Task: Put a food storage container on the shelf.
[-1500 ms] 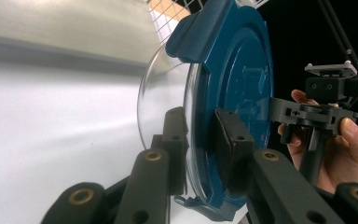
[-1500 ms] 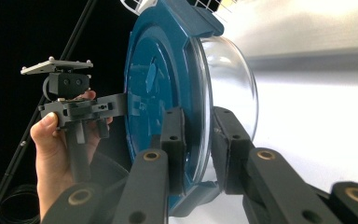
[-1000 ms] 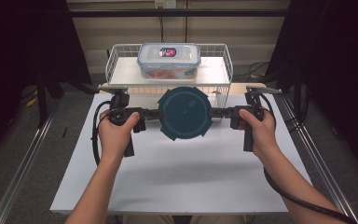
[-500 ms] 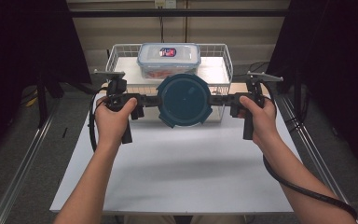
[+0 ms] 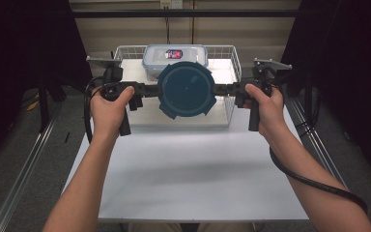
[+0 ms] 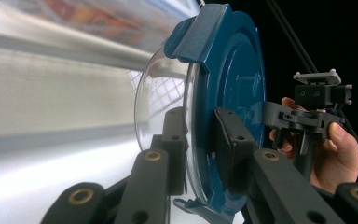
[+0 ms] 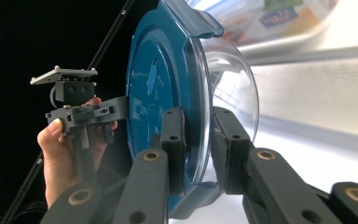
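Blue-lidded bowl [image 6: 223,93] (clear dome underneath)

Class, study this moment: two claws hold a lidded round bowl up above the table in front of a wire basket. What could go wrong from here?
1. Each claw, left claw and right claw, pinches only the rim of the round container; uneven hand motion could tilt it or let it slip and drop.
2. It hangs close to the wire basket and the rectangular food box inside, so carrying it forward low might knock them.

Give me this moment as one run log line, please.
left tool: shut on round blue-lidded container | right tool: shut on it | container: held above table, before wire basket
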`<action>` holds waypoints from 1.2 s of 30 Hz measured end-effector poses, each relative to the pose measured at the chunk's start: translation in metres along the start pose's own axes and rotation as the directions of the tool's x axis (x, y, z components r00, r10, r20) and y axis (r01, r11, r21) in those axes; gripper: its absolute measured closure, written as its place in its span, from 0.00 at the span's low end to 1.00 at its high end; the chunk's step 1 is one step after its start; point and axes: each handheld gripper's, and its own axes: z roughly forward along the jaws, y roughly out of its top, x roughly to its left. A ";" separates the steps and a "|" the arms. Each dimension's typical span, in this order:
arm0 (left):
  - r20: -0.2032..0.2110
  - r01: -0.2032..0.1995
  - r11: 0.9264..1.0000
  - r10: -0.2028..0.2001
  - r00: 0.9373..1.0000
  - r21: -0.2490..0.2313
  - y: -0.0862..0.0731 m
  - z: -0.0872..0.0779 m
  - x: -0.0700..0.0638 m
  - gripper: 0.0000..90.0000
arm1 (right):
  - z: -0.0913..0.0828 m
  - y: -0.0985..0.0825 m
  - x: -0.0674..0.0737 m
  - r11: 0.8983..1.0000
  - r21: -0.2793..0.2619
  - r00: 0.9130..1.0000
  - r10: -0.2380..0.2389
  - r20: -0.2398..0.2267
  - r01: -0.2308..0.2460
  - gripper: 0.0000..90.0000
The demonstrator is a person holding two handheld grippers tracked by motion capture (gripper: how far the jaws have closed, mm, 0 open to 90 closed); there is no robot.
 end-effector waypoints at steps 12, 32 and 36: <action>-0.015 -0.023 0.999 0.023 1.000 -0.029 0.032 -0.004 -0.009 0.84 | 0.006 0.028 0.015 1.000 -0.020 1.000 -0.020 -0.009 0.020 0.84; -0.002 0.014 0.998 -0.014 1.000 -0.053 0.089 0.017 -0.002 0.83 | 0.016 0.083 0.017 0.998 -0.062 0.999 0.032 0.007 -0.032 0.84; -0.009 0.040 0.998 -0.040 0.999 -0.055 0.096 0.022 0.005 0.83 | 0.023 0.092 0.011 0.995 -0.070 0.998 0.067 0.006 -0.067 0.84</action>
